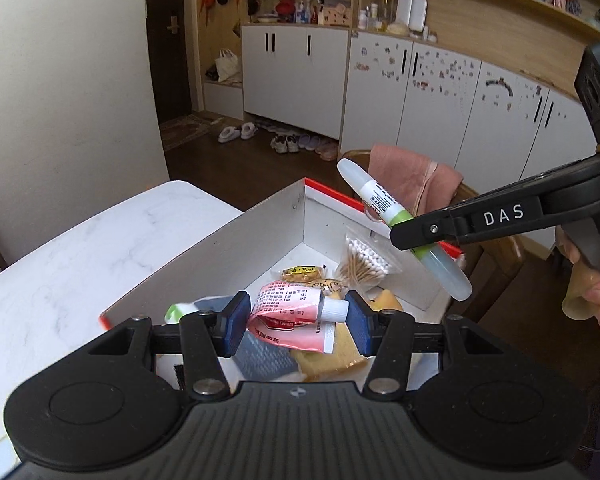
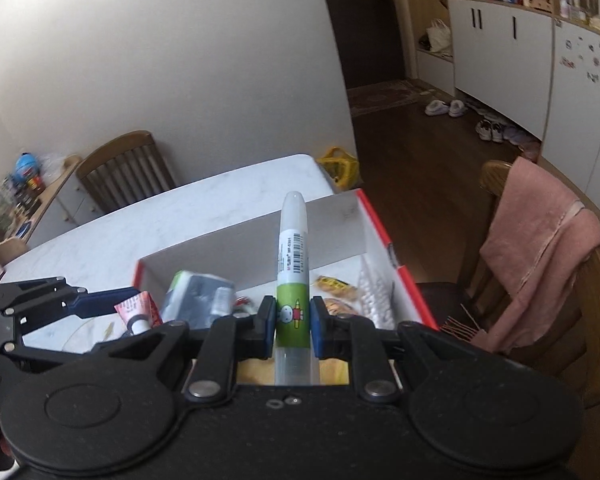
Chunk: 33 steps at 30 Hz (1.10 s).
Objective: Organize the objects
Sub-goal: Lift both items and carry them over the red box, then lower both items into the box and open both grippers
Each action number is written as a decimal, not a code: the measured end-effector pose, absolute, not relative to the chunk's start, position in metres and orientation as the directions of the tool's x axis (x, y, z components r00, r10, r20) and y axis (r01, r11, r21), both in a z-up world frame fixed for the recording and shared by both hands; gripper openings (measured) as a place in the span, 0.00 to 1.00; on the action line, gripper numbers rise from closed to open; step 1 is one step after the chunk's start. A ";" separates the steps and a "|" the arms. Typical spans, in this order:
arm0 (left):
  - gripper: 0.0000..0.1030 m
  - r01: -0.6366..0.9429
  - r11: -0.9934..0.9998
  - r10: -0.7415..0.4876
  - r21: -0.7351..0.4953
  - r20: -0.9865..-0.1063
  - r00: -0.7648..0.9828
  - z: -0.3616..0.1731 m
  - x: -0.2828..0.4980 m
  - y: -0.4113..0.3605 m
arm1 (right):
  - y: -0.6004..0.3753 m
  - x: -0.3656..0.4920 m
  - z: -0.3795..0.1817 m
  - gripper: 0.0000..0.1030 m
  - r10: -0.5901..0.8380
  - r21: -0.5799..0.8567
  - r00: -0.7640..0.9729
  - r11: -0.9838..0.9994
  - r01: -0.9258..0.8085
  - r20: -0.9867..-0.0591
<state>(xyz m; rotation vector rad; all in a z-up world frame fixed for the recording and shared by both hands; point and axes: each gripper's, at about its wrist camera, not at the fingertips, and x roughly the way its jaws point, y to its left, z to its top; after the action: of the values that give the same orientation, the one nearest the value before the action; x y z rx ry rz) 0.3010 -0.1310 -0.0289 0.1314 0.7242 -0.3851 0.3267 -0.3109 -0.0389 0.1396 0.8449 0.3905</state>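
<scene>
A white cardboard box (image 1: 236,236) with a red rim stands on the white marble table (image 1: 80,248); it also shows in the right wrist view (image 2: 340,220). My left gripper (image 1: 296,324) is shut on a pink cream tube (image 1: 288,310) with a white cap, held over the box. My right gripper (image 2: 293,326) is shut on a green-and-white glue tube (image 2: 293,264), held above the box; the glue tube also shows in the left wrist view (image 1: 374,194). Inside the box lie a bag of cotton swabs (image 1: 364,260), snack packets (image 1: 302,273) and a grey pack (image 2: 198,296).
A wooden chair with a pink towel (image 2: 540,248) stands right of the box. Another wooden chair (image 2: 128,168) stands beyond the table by the wall. White cabinets (image 1: 420,96) and shoes (image 1: 284,142) line the far floor. A yellow bag (image 2: 340,166) sits on the floor.
</scene>
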 end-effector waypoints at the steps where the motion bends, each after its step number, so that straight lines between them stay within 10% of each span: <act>1: 0.49 0.387 0.922 -0.297 -0.017 -0.674 0.677 -0.032 0.306 -0.133 | -0.311 0.331 -0.042 0.16 0.388 0.275 0.595 0.921 -0.275 -0.704; 33: 0.49 0.358 0.930 -0.271 -0.079 -0.807 0.525 -0.099 0.365 -0.144 | -0.297 0.370 -0.116 0.17 0.327 0.221 0.469 0.938 -0.268 -0.821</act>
<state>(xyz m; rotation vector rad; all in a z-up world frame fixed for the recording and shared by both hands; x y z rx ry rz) 0.3647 -0.1440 -0.0990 0.1013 0.9460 -0.3770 0.3702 -0.2971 -0.1157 0.0638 1.0198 0.3652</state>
